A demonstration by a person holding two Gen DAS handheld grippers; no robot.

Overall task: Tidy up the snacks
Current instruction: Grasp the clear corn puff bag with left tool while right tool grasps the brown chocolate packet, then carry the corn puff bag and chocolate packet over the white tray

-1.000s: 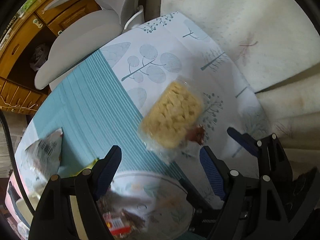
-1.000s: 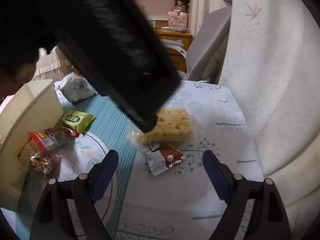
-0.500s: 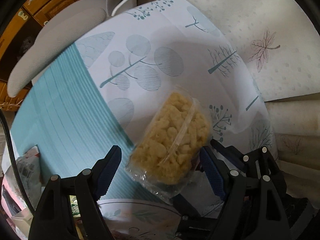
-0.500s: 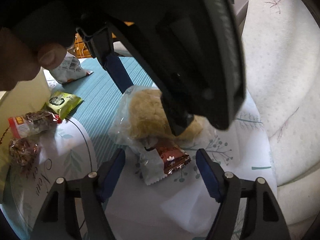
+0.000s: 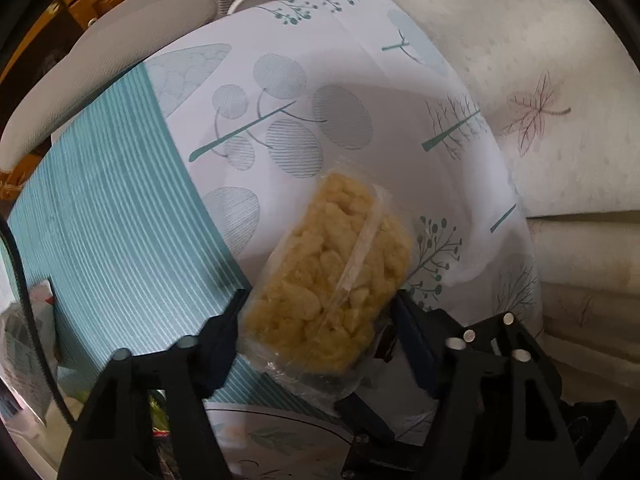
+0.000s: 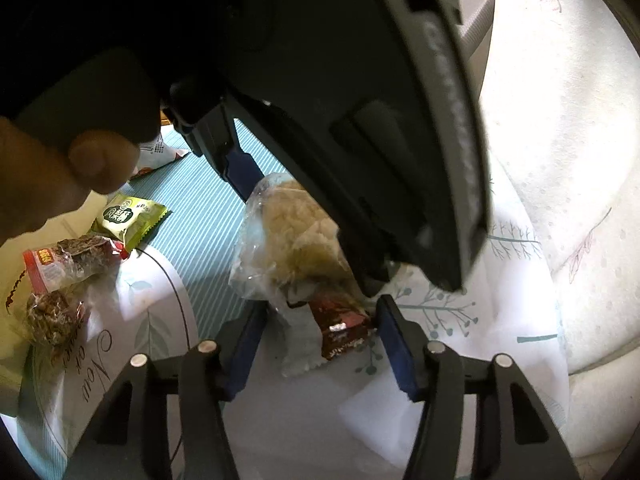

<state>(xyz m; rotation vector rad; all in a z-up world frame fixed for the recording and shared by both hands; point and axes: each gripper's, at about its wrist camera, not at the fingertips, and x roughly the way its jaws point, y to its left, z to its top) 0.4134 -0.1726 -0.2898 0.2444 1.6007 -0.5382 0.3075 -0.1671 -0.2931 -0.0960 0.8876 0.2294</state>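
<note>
On tablecloth [image 5: 120, 208]: yellow snack bag [image 5: 332, 280] between closing left tongs [image 5: 316, 332], touching pads. Brown snack pack [image 6: 340, 320] between closing right tongs [image 6: 316, 332], not pinched yet. Squeeze softly, lift slowly.

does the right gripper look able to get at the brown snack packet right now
Probably yes: the right gripper has been closing around the brown packet, though the yellow snack bag overlaps the packet's far end.

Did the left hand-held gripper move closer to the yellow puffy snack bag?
Yes. The left hand-held gripper came down toward the tablecloth; its jaws have just been closing, with the yellow puffed snack bag now between them.
</note>
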